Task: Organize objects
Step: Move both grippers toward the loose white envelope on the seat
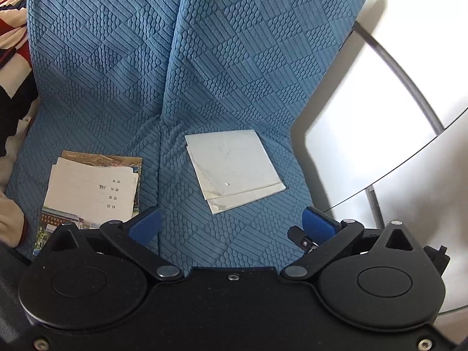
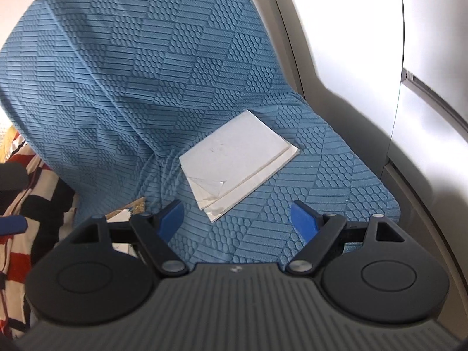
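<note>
Left wrist view: the left hand-held gripper point(image 1: 232, 226) stood wide open along the lower edge of the frame, its blue-padded fingers point(image 1: 146, 228) holding nothing, above a seat draped in a blue textured cover point(image 1: 117, 73). A stack of white folded sheets point(image 1: 234, 169) lay flat on the cover at centre frame, beyond the open jaws and clear of both pads. At lower left, a pile of booklets point(image 1: 93, 193), topped by a white form with printed characters over colour-printed covers, lay on the same cover, just beside the left finger and well apart from the white sheets. A red, white and black patterned fabric point(image 1: 11, 14) occupied the upper left edge. Right wrist view: the right hand-held gripper point(image 2: 237, 219) was likewise wide open and empty at the lower edge, with the white folded sheets point(image 2: 237, 161) at centre frame, just beyond its fingers; a corner of the top film-like layer curled up at their near end.
</note>
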Tool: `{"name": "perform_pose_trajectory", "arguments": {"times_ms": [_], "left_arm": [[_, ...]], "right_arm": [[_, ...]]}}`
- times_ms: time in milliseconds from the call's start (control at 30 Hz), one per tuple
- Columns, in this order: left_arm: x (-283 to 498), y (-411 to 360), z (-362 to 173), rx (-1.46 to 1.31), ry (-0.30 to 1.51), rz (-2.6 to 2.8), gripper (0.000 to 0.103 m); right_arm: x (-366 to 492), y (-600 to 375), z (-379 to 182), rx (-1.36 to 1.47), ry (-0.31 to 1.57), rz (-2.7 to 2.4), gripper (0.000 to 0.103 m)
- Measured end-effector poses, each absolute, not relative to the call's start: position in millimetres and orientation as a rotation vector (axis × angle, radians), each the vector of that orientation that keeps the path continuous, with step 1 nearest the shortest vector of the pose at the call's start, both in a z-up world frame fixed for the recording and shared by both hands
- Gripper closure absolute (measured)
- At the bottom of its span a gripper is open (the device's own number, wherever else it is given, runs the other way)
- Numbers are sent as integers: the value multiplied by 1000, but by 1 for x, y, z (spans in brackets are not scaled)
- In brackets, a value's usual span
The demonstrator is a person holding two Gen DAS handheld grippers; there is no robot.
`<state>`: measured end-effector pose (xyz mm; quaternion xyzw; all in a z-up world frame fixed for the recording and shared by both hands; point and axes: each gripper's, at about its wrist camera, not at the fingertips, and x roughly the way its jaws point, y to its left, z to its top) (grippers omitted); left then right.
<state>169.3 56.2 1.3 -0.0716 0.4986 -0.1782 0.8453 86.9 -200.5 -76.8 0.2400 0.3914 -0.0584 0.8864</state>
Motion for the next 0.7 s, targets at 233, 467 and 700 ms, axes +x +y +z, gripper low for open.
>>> {"name": "perform_pose_trajectory", "arguments": {"times_ms": [233,467,700], "left_arm": [[196,41,-20,-203,1105,-385,0],[211,24,-43,-137,1097,-381,0],[239,17,-93,-153,1133,-406,0]], "right_arm": [[106,-213,-89,514,848,-127,21],[129,-225,-105,509,871,-148,21],[152,-236,-125,507,882,-160,21]]}}
